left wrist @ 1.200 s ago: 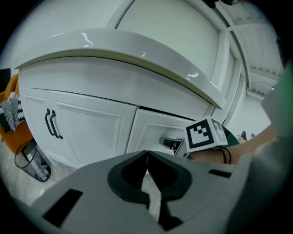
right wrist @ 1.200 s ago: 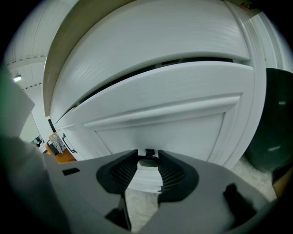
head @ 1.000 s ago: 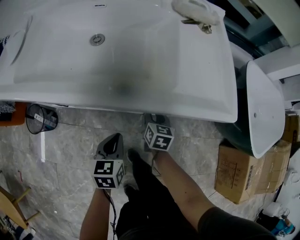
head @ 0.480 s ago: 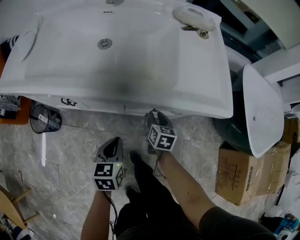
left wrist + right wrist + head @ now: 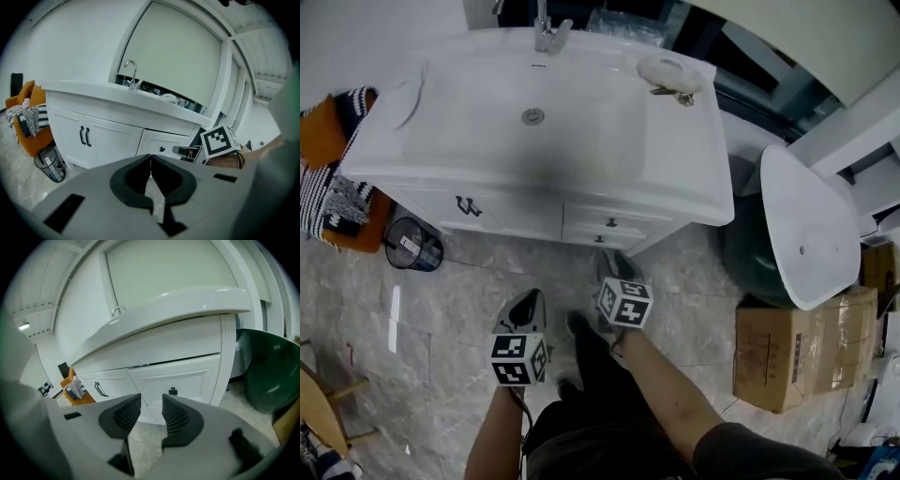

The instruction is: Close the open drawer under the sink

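Facing the white vanity [image 5: 534, 211], both grippers hang low over the grey marbled floor [image 5: 441, 319], near the person's legs and well apart from the cabinet front. The left gripper [image 5: 150, 158] has its jaws clenched tip to tip with nothing between them. The right gripper [image 5: 151, 405], just to its right and a little farther out, has its jaws slightly released. A narrow gap lies between the ribbed pads [image 5: 174, 416], and only floor and cabinet show through it.

The drawer [image 5: 176, 380] sits under the right part of the sink [image 5: 525, 131], to the right of the two cabinet doors with dark handles [image 5: 84, 136]. Its front carries a small dark knob [image 5: 173, 391] and looks about flush with the cabinet. A thin dark line runs along its top edge, and I cannot tell whether it is fully shut. Neither gripper touches it.

On the tabletop a faucet [image 5: 546, 36] stands at the far edge and a white dish [image 5: 667, 70] lies at the far right corner. Left of the vanity are an orange seat [image 5: 342, 127] draped with a striped cloth, and a wire bin [image 5: 412, 246] on the floor. To the right a white oval basin [image 5: 802, 225] rests over a dark green vessel [image 5: 272, 376], with a cardboard box [image 5: 787, 361] nearer.
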`<state>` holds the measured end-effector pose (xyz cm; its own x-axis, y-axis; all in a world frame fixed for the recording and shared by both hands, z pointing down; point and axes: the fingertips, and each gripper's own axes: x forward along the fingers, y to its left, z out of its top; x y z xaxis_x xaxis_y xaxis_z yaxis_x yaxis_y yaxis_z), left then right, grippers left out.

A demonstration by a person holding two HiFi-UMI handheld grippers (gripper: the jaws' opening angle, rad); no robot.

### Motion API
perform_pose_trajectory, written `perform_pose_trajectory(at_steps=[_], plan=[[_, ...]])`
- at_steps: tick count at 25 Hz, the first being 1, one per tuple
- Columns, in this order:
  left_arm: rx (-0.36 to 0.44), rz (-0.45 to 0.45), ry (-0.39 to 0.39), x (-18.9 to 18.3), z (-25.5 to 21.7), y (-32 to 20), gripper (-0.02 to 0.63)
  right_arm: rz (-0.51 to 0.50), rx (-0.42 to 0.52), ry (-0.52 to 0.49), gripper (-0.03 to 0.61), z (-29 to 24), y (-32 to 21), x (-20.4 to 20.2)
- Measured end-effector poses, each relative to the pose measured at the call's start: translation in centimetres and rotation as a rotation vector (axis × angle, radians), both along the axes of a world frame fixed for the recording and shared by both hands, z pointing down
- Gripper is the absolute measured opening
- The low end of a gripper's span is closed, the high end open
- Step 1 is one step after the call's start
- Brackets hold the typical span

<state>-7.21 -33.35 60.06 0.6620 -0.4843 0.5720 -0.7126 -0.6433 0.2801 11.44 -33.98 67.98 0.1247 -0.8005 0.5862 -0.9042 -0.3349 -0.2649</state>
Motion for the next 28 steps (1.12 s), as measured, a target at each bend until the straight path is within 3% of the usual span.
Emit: perform_pose_trajectory(at_steps=[6,10,14,20,28], plan=[[0.026,-0.038,0.046,-4.6,-5.4,4.1,0.014,-0.059,0.094,-0.005,0.142,-7.7,4.0,-4.3],[0.029,-0.042,0.111,-6.9,-8.2,6.7,0.015,-0.14,0.111,-0.039,0.086,-11.3,7.0,-8.9],[0.044,-0.024,0.124,-8.4,-10.0,8.9,0.015,-0.204,0.131,-0.031,0.057,-14.4,9.6,-12.2],[0.005,-0.052,0.128,-10.3,-10.6,11.4,0.015,-0.26,0.131,-0.009,0.043,-17.5,11.6,-14.1],[0.022,-0.129,0.135,-11.4,-12.9,13.8,0.015,-0.323,0.141,-0.018,0.04,-19.5,13.6,-14.0]])
